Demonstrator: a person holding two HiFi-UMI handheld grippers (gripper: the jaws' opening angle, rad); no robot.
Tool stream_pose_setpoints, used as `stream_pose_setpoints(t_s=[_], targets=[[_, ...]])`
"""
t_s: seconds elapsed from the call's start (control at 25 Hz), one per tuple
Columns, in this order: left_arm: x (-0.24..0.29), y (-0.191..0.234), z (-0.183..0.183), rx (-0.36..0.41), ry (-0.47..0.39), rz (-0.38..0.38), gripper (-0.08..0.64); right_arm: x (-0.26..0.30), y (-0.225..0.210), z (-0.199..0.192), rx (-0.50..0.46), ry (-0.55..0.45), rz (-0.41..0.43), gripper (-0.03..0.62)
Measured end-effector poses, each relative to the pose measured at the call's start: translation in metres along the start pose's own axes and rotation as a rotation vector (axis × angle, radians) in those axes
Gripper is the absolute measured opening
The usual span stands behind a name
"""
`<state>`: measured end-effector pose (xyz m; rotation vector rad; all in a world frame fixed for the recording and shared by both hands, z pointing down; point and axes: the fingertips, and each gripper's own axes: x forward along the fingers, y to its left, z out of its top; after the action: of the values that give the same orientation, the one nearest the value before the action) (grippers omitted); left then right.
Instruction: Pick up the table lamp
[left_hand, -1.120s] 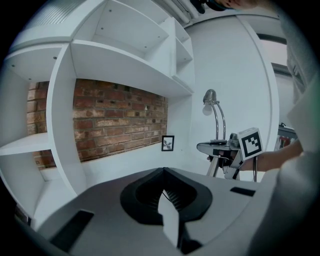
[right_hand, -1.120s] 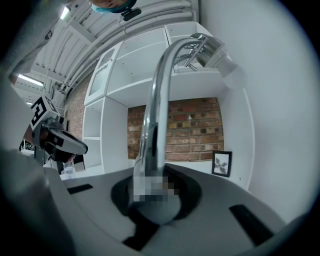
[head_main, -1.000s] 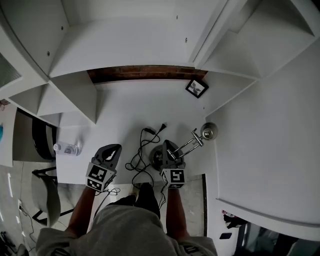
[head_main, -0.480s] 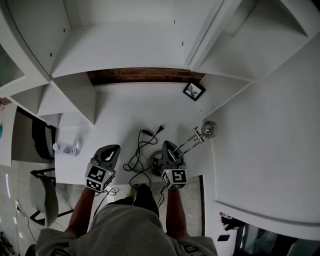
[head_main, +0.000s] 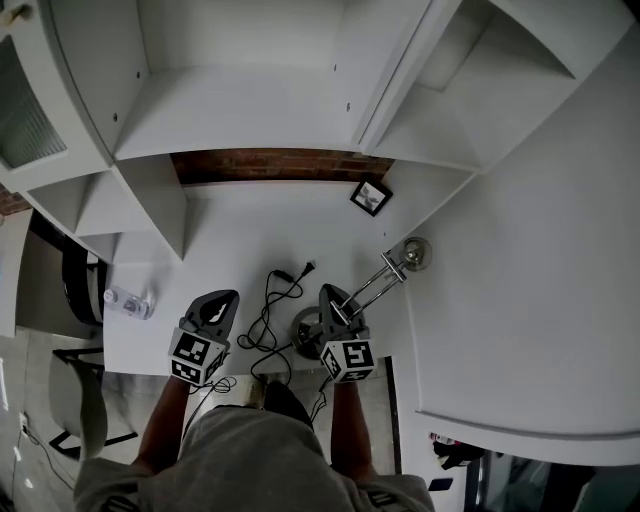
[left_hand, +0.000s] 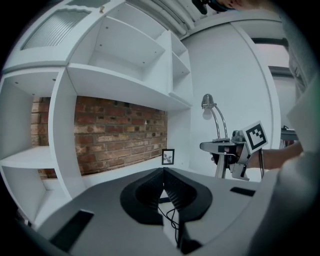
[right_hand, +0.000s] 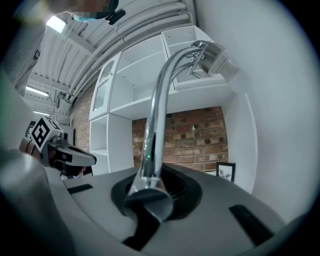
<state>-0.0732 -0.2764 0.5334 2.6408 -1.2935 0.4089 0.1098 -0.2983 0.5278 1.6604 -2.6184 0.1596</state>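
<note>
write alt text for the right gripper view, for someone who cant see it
The right gripper is shut on the chrome stem of the table lamp, which arcs up to its shade at top right. Behind are white shelves, a brick wall and a small framed picture; the left gripper shows at far left.

Your right gripper (head_main: 329, 296) hides part of the base of the table lamp (head_main: 378, 280) from above, the picture frame (head_main: 371, 197) at 1 o'clock is too small to make out, and the cord (head_main: 268, 318) slips behind you at 6 o'clock.
</note>
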Motion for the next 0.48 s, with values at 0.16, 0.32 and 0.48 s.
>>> stream_pose_setpoints(t_s=[0.16,0.32,0.48], targets=[[-0.005,-0.01,0.015,0.026,-0.034,-0.007,0.004,-0.01,0.005,0.024,-0.003,-0.015,0.013,0.018],[-0.01,-0.017,0.03,0.034,-0.072,-0.013,0.003,-0.021,0.009,0.044,-0.009,-0.032,0.016,0.018],[-0.016,-0.024,0.033,0.035,-0.083,-0.02,0.003,-0.038,0.012,0.056,-0.022,-0.043,0.008,0.018]])
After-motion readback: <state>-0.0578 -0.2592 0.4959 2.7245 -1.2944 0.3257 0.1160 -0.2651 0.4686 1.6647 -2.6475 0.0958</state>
